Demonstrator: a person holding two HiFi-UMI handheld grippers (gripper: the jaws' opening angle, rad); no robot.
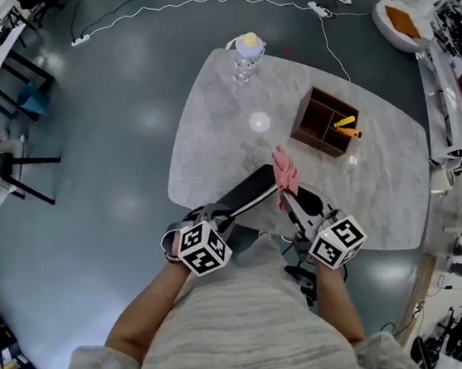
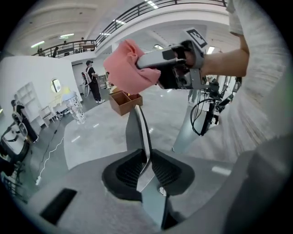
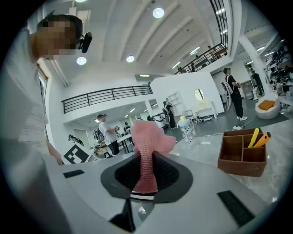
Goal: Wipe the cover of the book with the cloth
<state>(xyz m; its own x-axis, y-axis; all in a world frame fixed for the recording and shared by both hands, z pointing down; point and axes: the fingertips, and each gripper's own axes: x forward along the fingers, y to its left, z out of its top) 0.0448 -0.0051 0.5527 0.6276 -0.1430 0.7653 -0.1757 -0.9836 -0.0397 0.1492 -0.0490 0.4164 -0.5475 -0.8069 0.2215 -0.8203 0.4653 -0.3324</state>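
Observation:
The book (image 1: 247, 191) is thin, with a dark cover. It is lifted off the marble table (image 1: 381, 178), and my left gripper (image 1: 222, 216) is shut on its near edge. In the left gripper view the book (image 2: 133, 132) stands edge-on between the jaws of the left gripper (image 2: 146, 157). A pink cloth (image 1: 286, 173) is bunched in my right gripper (image 1: 288, 199), which is shut on it just right of the book. The left gripper view shows the cloth (image 2: 128, 66) above the book's far end, apart from it. Seen from the right gripper (image 3: 145, 161), the cloth (image 3: 147, 139) sticks up out of the jaws.
A wooden organiser box (image 1: 325, 120) holding a yellow and orange item (image 1: 345, 124) sits on the table's far right. A clear bottle with a yellow cap (image 1: 247, 56) stands at the far edge. A white cable (image 1: 192, 7) lies on the floor beyond. People stand in the background (image 3: 105, 132).

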